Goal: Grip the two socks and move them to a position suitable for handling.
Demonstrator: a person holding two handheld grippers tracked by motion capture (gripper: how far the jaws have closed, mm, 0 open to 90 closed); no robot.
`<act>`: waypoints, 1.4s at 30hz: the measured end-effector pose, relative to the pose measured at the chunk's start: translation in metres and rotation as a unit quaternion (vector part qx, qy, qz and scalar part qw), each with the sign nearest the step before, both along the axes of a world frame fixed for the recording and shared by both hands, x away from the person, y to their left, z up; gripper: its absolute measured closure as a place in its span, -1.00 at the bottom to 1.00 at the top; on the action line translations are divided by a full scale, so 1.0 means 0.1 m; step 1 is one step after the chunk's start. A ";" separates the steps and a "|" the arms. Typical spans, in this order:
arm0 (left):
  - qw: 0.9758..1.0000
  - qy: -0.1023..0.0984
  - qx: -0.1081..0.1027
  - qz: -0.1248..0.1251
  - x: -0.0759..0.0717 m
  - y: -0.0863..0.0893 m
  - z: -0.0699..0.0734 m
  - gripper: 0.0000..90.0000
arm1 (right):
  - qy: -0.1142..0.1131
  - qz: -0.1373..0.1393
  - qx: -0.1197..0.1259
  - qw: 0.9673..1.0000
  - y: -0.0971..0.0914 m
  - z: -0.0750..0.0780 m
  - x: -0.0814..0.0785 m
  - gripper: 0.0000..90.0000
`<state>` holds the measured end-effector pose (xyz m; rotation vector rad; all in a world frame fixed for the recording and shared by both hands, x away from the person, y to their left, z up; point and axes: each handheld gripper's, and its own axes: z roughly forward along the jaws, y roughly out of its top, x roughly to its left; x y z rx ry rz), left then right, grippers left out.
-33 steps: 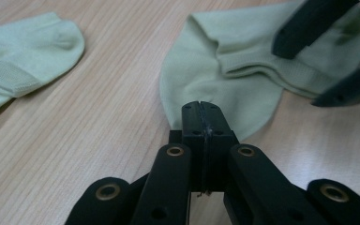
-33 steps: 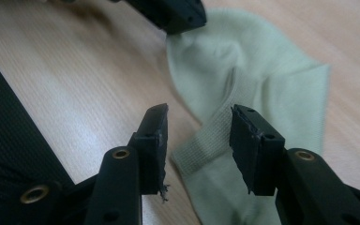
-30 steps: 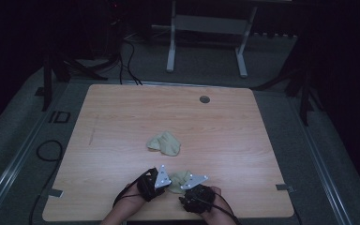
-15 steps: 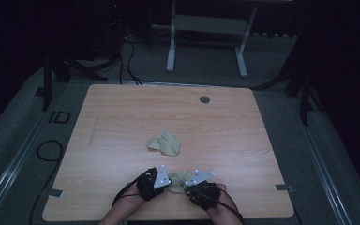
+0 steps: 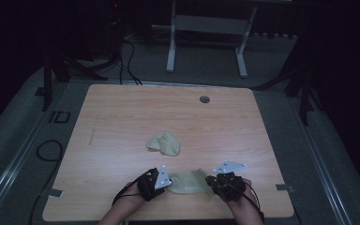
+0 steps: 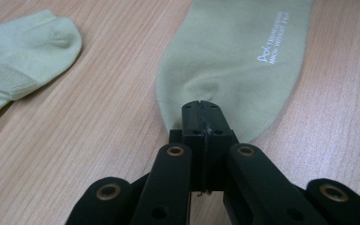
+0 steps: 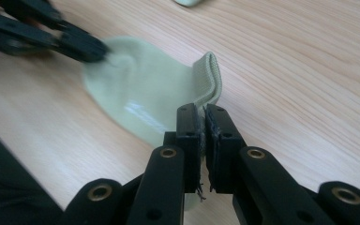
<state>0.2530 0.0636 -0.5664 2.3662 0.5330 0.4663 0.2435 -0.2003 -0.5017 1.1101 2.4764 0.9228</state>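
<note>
A pale green sock (image 5: 187, 182) lies stretched near the table's front edge, between my two grippers. My left gripper (image 5: 168, 183) is shut on its rounded end (image 6: 215, 89); the jaws (image 6: 201, 105) pinch the fabric there. My right gripper (image 5: 209, 180) is shut on the ribbed cuff (image 7: 210, 79), which is folded up and lifted a little off the wood, with the jaws (image 7: 201, 110) closed on cloth. The left gripper (image 7: 93, 49) appears blurred at the far end of the sock. A second sock (image 5: 164, 143) lies crumpled near the table's middle, also seen as the second sock (image 6: 23, 51) beyond the left jaws.
The wooden table (image 5: 122, 117) has a round grommet hole (image 5: 204, 99) near its far edge. A metal stand (image 5: 206, 33) is behind the table, and cables (image 5: 47, 150) lie on the floor at the left. Dark surroundings ring the table.
My right gripper has closed on the sock's cuff and moved right and slightly up, pulling the sock out flat between the grippers. The left gripper has stayed put.
</note>
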 end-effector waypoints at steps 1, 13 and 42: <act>1.000 0.000 0.001 0.000 0.00 0.00 0.00 0.99 | 0.001 -0.008 -0.002 1.000 -0.05 -0.02 0.01 0.88; 1.000 0.011 -0.005 -0.010 -0.01 -0.04 0.00 0.99 | 0.047 -0.053 -0.008 0.998 -0.41 -0.32 0.12 0.87; 0.996 0.046 -0.070 0.024 -0.03 0.08 0.22 0.19 | 0.029 -0.078 -0.017 0.996 -0.64 -0.17 0.36 0.26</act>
